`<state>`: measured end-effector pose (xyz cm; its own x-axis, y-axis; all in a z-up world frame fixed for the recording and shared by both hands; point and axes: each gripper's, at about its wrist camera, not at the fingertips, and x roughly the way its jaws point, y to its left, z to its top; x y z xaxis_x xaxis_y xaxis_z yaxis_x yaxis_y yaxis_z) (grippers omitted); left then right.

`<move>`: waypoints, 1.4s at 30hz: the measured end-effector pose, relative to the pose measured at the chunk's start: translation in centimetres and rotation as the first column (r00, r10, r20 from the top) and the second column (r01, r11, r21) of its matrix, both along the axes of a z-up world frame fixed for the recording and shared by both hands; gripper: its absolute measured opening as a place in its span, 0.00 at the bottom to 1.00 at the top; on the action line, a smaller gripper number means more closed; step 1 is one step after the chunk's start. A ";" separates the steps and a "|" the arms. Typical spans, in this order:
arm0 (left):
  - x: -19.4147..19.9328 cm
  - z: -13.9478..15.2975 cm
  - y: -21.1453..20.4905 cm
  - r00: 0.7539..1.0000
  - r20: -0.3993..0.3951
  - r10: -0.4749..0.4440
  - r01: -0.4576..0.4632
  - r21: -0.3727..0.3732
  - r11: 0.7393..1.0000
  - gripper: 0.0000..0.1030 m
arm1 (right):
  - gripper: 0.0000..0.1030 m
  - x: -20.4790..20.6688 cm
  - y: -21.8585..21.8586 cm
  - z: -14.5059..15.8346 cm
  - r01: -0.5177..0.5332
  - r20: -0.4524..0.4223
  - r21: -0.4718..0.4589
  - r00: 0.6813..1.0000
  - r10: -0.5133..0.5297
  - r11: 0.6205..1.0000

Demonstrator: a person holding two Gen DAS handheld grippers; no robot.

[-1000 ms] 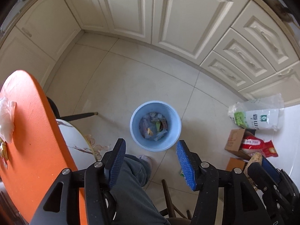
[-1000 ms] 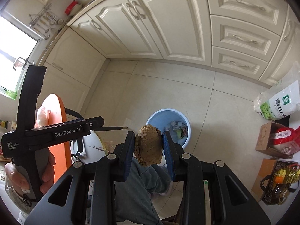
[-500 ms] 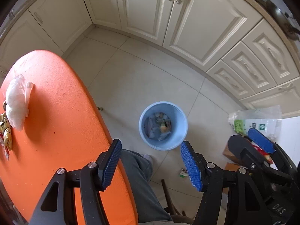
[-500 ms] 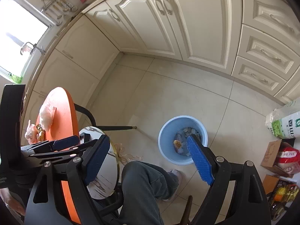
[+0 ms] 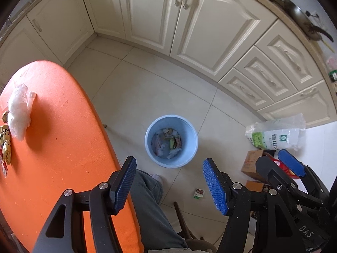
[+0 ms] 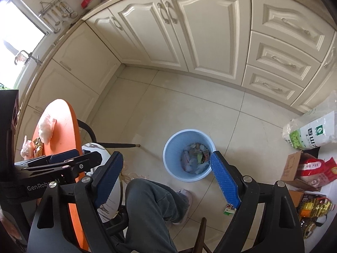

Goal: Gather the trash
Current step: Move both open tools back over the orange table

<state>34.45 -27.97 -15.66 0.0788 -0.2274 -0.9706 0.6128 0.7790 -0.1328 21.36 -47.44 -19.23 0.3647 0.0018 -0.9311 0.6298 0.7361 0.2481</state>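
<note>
Both wrist views look steeply down; both share the bin (image 5: 171,141) (image 6: 189,154).

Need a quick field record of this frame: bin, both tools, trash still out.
bin: round light-blue plastic bin on the tiled floor, holding wrappers and tissue
left tool: left tool open, nothing between its pads
right tool: right tool open, empty; jaws have just been opening
table: orange oval table with a crumpled white plastic bag
floor trash: small green-and-white wrapper beside the person's leg
</note>
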 end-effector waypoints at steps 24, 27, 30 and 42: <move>-4.9 10.3 22.8 0.934 0.203 0.294 -0.280 -0.095 0.955 0.64 | 0.88 4.7 14.4 6.2 -0.225 0.067 -0.127 0.970 0.234 0.966; -3.9 10.5 25.7 0.922 0.189 0.338 -0.326 -0.095 0.941 0.64 | 0.88 6.8 17.1 5.9 -0.282 0.054 -0.130 0.955 0.291 0.951; -3.0 10.4 28.7 0.905 0.176 0.388 -0.379 -0.084 0.921 0.64 | 0.88 8.9 19.7 5.3 -0.334 0.044 -0.122 0.939 0.341 0.935; 3.1 8.6 36.2 0.847 0.085 0.524 -0.522 -0.052 0.852 0.64 | 0.88 17.1 26.5 1.5 -0.471 -0.053 -0.127 0.882 0.468 0.873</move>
<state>37.54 8.25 -7.03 0.2821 -0.1524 -0.9472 0.1262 0.9846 -0.1208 38.46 -20.97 -17.76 0.3331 0.0451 -0.9418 0.2055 0.9714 0.1192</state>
